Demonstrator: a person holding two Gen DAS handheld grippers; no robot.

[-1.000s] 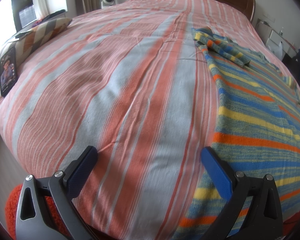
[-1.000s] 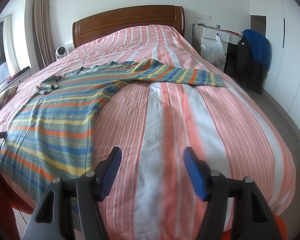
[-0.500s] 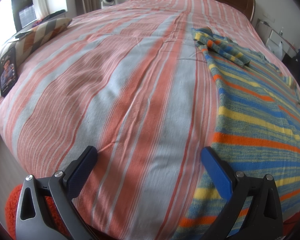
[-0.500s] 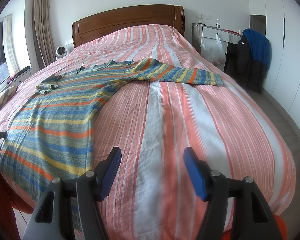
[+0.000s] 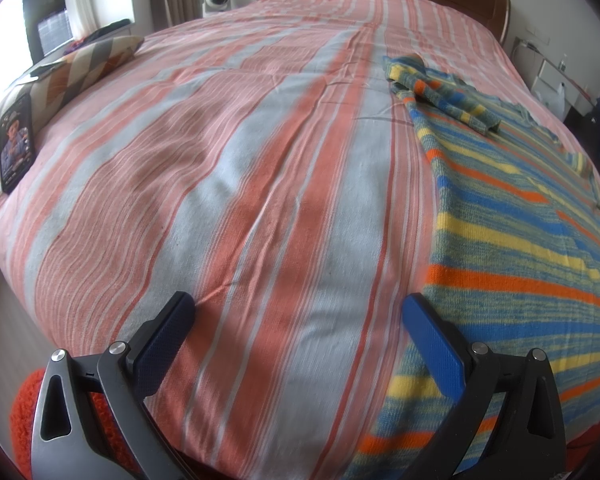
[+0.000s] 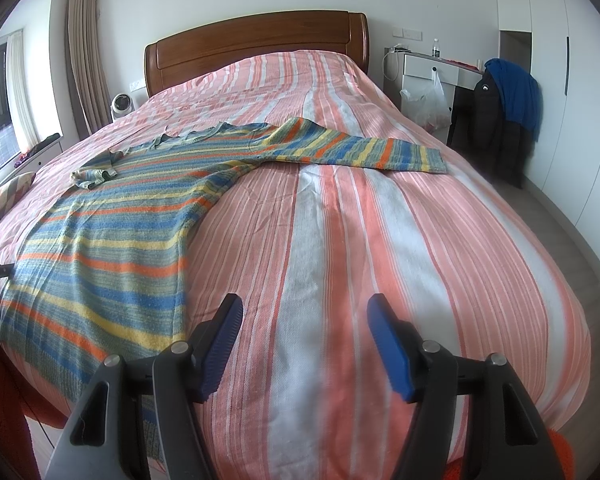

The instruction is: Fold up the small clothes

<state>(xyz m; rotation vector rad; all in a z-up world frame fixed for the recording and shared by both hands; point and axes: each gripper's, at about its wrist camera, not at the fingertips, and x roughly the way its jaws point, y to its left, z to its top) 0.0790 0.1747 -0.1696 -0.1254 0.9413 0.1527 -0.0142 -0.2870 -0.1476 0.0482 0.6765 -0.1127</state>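
While we hold both tools low at the near edge of the bed (image 6: pixel 380 208), the striped sweater (image 6: pixel 112 248) lies spread flat on the pink-and-grey striped cover, untouched by either tool; through the right wrist camera it fills the left half of the frame, its hem at the lower left, its neckline toward the wooden headboard (image 6: pixel 256 46) at the top centre, and one sleeve (image 6: pixel 364 150) stretched out straight toward the right of centre; the other sleeve (image 6: pixel 94 174) sits bunched and folded over at the left of the frame; the right gripper (image 6: pixel 304 320) shows at the bottom centre with its blue pads spread apart and only bare cover between them; through the left wrist camera the sweater (image 5: pixel 512 240) runs down the right side of the frame, its bunched sleeve (image 5: pixel 440 92) at the upper right; the left gripper (image 5: pixel 298 316) stands wide apart at the bottom, its right pad just over the sweater's edge, nothing pinched between the pads; a patterned pillow (image 5: pixel 80 68) and a phone (image 5: pixel 16 140) rest at the far left; a dark jacket (image 6: pixel 496 116) hangs at the right.
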